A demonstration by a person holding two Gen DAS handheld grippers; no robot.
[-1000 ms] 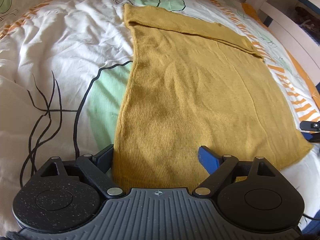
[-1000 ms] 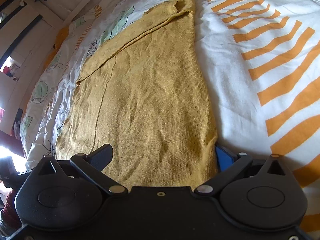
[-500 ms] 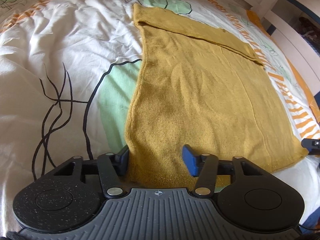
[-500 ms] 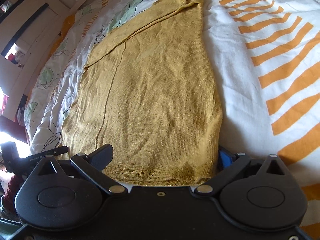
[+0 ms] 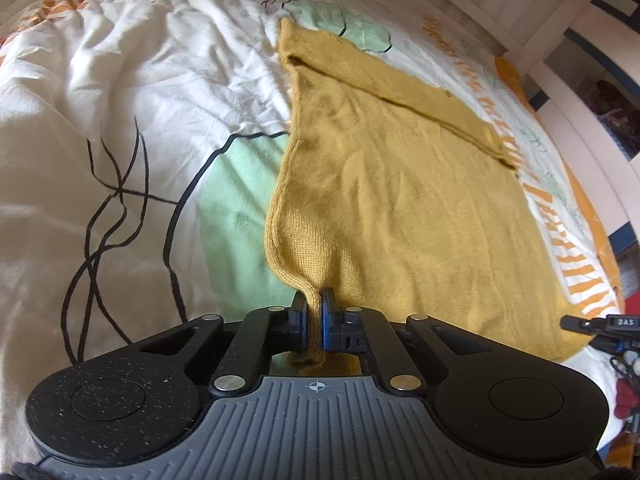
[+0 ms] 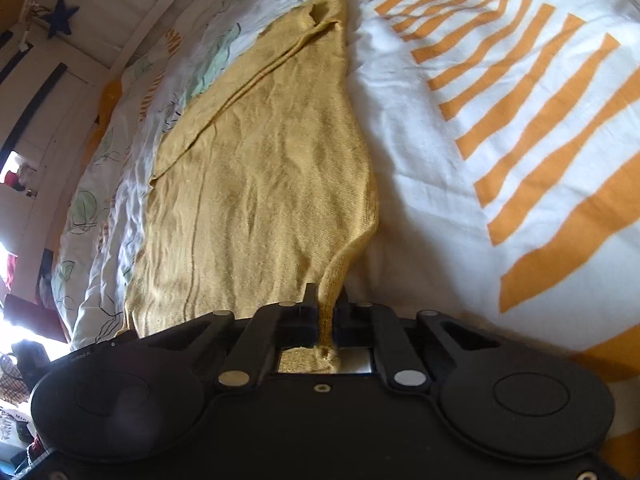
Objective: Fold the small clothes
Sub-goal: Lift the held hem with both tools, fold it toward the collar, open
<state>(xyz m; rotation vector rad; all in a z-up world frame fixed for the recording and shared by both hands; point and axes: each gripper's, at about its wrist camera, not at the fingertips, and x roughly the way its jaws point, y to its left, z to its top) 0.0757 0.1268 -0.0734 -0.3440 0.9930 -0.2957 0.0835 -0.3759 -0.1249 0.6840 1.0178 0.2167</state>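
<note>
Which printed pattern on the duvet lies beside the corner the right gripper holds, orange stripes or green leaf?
The orange stripes flank the right gripper; the green leaf sits by the left gripper.

A bed fills most of both views, covered by a rumpled white duvet point(image 5: 120, 80) printed with pale green leaf shapes point(image 5: 236, 216), thin black line drawings and bands of orange stripes point(image 6: 540, 128). Beyond the far edge of the bed runs a white slatted wooden frame point(image 5: 472, 4), and in the right wrist view the same white boards curve along the upper left, where a dark blue star point(image 6: 60, 20) hangs on the wall. Bright daylight washes out the lower left corner of that view point(image 6: 24, 332), and soft light lies across the bedding.
</note>
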